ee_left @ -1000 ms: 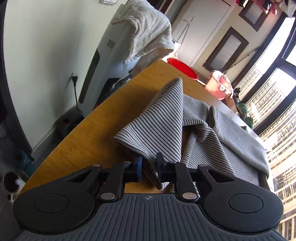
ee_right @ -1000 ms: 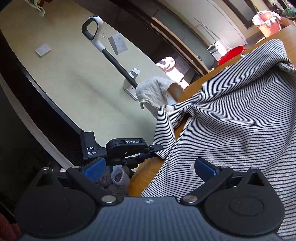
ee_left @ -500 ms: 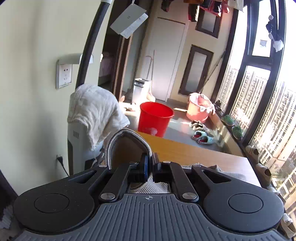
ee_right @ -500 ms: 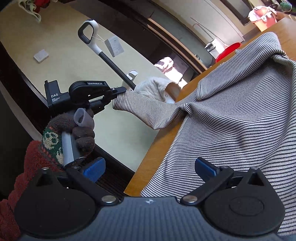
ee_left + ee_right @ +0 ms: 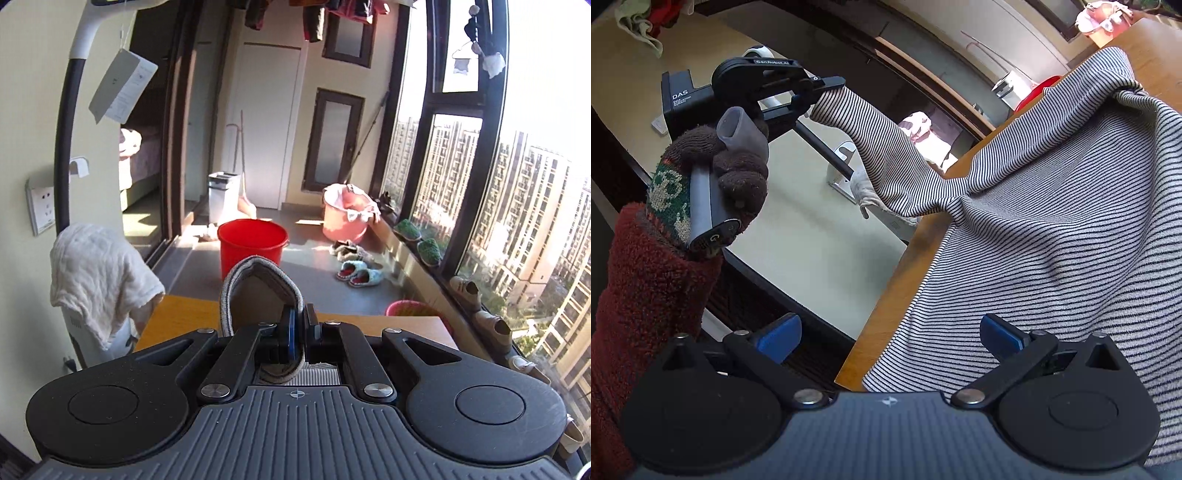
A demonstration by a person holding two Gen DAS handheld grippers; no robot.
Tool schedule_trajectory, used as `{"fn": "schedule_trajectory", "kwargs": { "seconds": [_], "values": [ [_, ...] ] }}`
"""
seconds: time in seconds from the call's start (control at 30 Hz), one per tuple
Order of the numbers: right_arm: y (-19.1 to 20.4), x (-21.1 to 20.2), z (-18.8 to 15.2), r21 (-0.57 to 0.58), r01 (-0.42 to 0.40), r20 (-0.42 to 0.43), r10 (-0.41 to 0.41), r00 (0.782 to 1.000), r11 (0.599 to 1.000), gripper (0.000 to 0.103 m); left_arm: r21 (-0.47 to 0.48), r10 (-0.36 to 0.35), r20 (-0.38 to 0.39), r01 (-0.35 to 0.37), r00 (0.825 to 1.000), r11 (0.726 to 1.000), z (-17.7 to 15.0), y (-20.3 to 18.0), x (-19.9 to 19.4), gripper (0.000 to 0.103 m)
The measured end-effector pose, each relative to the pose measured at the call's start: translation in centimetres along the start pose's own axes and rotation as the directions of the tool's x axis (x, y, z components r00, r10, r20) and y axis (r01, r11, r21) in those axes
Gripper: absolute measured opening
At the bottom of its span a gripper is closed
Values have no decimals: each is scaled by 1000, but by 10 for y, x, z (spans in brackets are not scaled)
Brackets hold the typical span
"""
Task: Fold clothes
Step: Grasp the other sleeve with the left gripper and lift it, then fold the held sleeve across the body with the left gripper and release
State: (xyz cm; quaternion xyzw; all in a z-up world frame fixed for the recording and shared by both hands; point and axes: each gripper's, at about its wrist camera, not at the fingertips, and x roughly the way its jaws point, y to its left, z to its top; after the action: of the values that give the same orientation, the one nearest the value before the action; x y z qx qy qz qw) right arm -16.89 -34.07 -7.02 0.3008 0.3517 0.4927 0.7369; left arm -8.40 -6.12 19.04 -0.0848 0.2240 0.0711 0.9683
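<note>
While a white towel (image 5: 99, 280) is draped beside the wooden table (image 5: 897, 273), the striped garment (image 5: 1052, 240) is spread on it; its sleeve (image 5: 875, 147) is stretched up-left off the edge, clamped in the left gripper (image 5: 816, 96). The right gripper (image 5: 890, 332) is held apart, empty.

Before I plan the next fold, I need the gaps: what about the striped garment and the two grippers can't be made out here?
- Striped garment: right wrist view cuts off its right side and near hem.
- Left wrist view: left gripper hides all but the pinched cuff.
- Right gripper, open: touching the cloth or not, unclear.
</note>
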Motion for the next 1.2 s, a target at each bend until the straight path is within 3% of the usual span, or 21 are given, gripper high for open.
{"fn": "schedule_trajectory", "kwargs": {
  "seconds": [0.17, 0.27, 0.3, 0.4, 0.5, 0.6, 0.7, 0.83, 0.87, 0.9, 0.97, 1.03, 1.13, 1.2],
  "values": [
    [-4, 0, 0, 5, 19, -5, -19, 1000, 1000, 103, 3, -155, 2, 155, 988, 988, 14, -59, 22, 8],
    [-5, -4, -1, -15, 36, 14, -36, 999, 999, 103, -53, -262, -19, 261, 965, 964, 21, -78, 29, 16],
    [-6, -4, 0, -13, 42, 19, -42, 999, 999, 103, -51, -282, -17, 281, 959, 958, 22, -83, 28, 23],
    [-10, -3, 0, -3, 53, 22, -53, 998, 999, 103, -31, -300, -21, 299, 954, 954, 13, -81, 22, 38],
    [-11, -1, 1, -5, 68, 25, -68, 997, 998, 103, -44, -295, -60, 293, 954, 955, -5, -64, 20, 40],
    [-7, -2, 6, -42, 119, 50, -117, 992, 992, 103, -57, -252, -88, 247, 964, 967, -29, -33, 20, 44],
    [-3, -8, 18, -97, 195, 100, -185, 978, 976, 103, -33, -183, -88, 180, 979, 983, -55, -2, 19, 58],
    [-3, -11, 46, -163, 348, 187, -318, 930, 923, 103, -40, -138, -133, 134, 982, 990, -98, 38, 28, 65],
    [-4, -9, 57, -185, 389, 201, -353, 914, 902, 98, -47, -135, -144, 130, 980, 990, -108, 46, 32, 65],
    [-6, -7, 67, -207, 427, 213, -386, 898, 880, 92, -47, -134, -154, 128, 979, 991, -118, 53, 36, 65],
    [-10, -6, 87, -243, 495, 225, -448, 865, 834, 58, -36, -132, -168, 128, 977, 991, -135, 62, 45, 65],
    [-15, -1, 111, -265, 568, 245, -515, 822, 779, 47, -15, -143, -174, 143, 974, 990, -149, 67, 53, 65],
    [-29, 10, 144, -257, 663, 283, -601, 748, 703, 47, 4, -182, -174, 186, 968, 983, -162, 69, 61, 67],
    [-42, 24, 159, -247, 696, 280, -638, 718, 675, 55, 5, -205, -164, 209, 965, 978, -170, 69, 63, 74]
  ]
}}
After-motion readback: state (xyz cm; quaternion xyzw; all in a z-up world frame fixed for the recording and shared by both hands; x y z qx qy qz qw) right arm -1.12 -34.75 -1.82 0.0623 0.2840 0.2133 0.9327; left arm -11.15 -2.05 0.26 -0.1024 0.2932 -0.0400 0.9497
